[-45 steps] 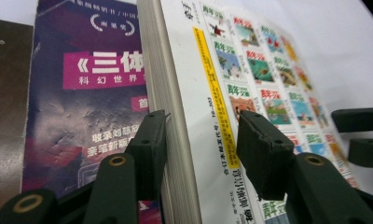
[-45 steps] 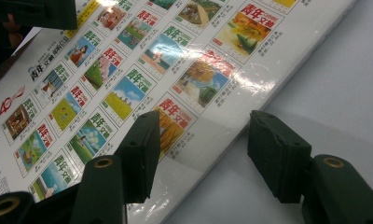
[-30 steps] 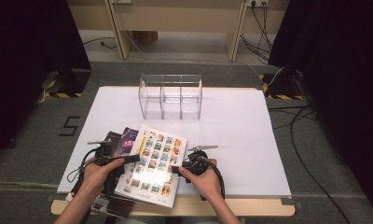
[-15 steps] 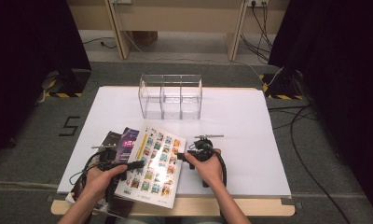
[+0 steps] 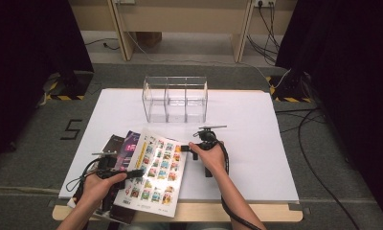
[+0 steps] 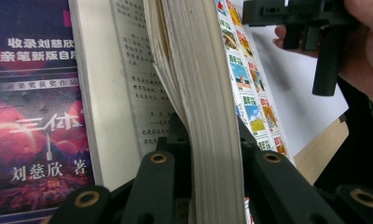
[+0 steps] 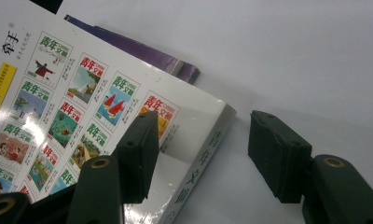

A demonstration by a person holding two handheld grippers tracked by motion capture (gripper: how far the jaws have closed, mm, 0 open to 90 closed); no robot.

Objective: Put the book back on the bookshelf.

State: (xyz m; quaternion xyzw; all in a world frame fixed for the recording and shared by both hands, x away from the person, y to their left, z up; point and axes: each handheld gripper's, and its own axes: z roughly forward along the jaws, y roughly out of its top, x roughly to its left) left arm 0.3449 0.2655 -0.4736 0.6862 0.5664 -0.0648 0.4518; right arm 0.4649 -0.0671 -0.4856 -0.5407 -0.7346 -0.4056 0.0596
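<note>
Clear three-bay organizer (image 5: 175,98) stands well behind. Left gripper (image 6: 208,154), jaws just closed, clamps thick book (image 5: 156,170) at table's (image 5: 256,143) near edge over purple-covered book (image 6: 35,116); right gripper (image 7: 201,149) gapes wide at its spine corner

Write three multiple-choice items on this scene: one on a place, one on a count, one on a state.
1. Where does the clear plastic box stand?
A) on the floor
B) at the far middle of the white table
C) at the table's near edge

2. How many compartments has that box?
A) two
B) three
C) five

3. How do the right tongs stand?
A) open at a corner of the thick white picture-covered book
B) shut on the box
C) shut on a cable

Key:
1 B, bare table lies on both its sides.
2 B, two dividers split it in three.
3 A, a wide gap shows between the jaws.
</note>
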